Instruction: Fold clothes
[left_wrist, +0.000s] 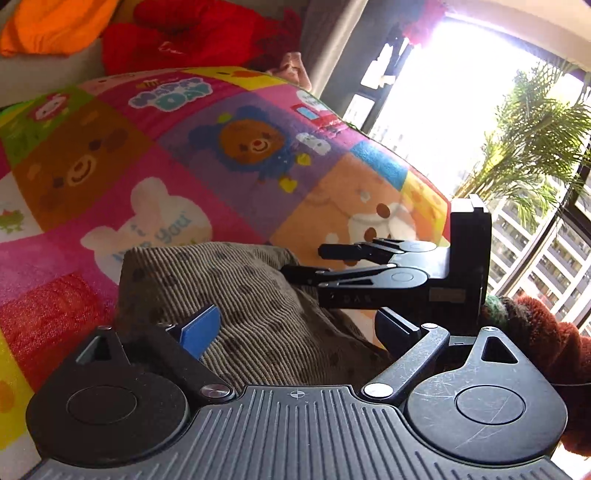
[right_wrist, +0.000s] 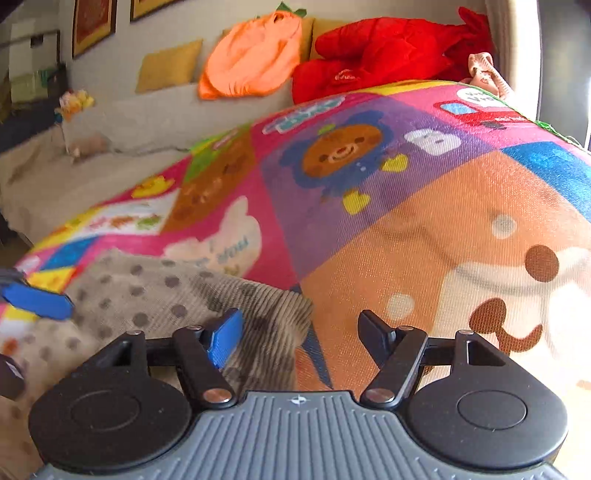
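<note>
A brown ribbed garment with dark dots (left_wrist: 236, 295) lies bunched on a colourful cartoon play mat (left_wrist: 110, 166). My left gripper (left_wrist: 295, 328) is open, its fingers standing either side of the cloth's near part, gripping nothing. The right gripper shows from the side in the left wrist view (left_wrist: 317, 264), its fingers over the garment's right edge. In the right wrist view the right gripper (right_wrist: 299, 332) is open over the garment's corner (right_wrist: 258, 317) and the mat (right_wrist: 406, 206). The left gripper's blue fingertip (right_wrist: 37, 301) shows at the far left.
A beige sofa (right_wrist: 129, 122) stands behind the mat with an orange cushion (right_wrist: 251, 55), a red plush (right_wrist: 388, 48) and yellow pillows (right_wrist: 170, 66). A pink item (right_wrist: 484, 72) lies at the mat's far edge. A bright window with a palm (left_wrist: 535, 147) is to the right.
</note>
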